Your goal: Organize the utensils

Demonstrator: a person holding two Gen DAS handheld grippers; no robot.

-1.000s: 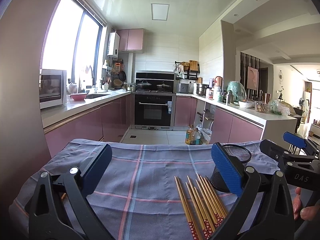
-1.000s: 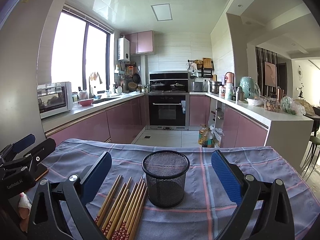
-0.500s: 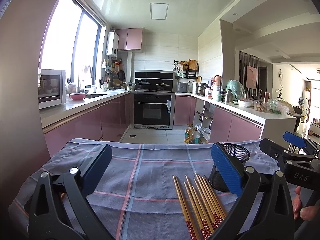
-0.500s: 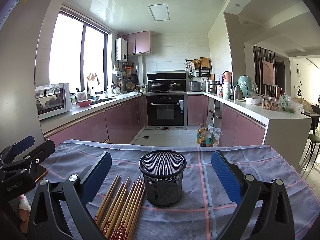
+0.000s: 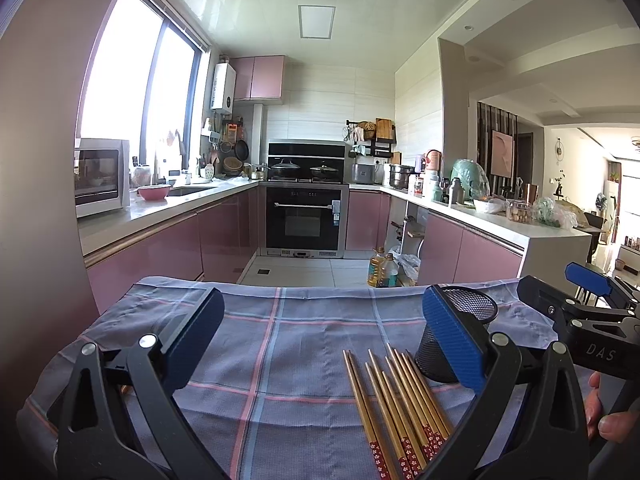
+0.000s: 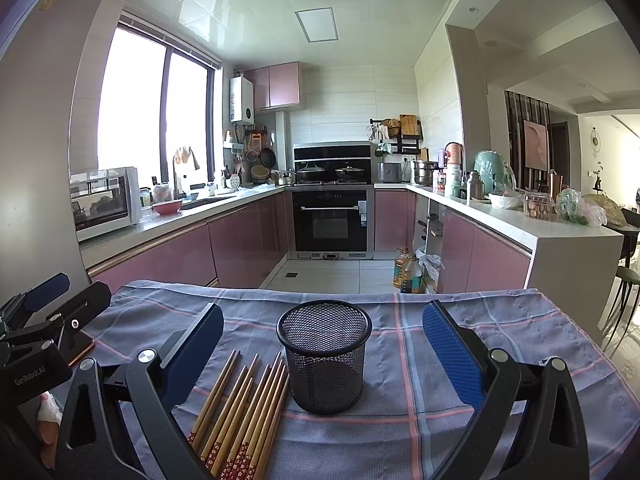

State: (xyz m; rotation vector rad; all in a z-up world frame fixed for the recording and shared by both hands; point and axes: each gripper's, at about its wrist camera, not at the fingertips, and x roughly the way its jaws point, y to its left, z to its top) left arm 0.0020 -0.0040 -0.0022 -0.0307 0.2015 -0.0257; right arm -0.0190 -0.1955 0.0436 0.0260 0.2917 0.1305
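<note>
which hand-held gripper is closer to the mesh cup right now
Right. The right hand-held gripper is open and lined up directly behind the mesh cup; the left hand-held gripper sits off to the cup's left, beyond the chopsticks.

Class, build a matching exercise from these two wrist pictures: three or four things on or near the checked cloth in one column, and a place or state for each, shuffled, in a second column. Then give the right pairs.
1. chopsticks
2. mesh cup
3. left gripper
4. oil bottles

A. on the floor beyond the table
B. open, holding nothing
C. upright and empty
D. lying flat, left of the cup

Pairs: 1-D, 2-C, 3-B, 4-A
</note>
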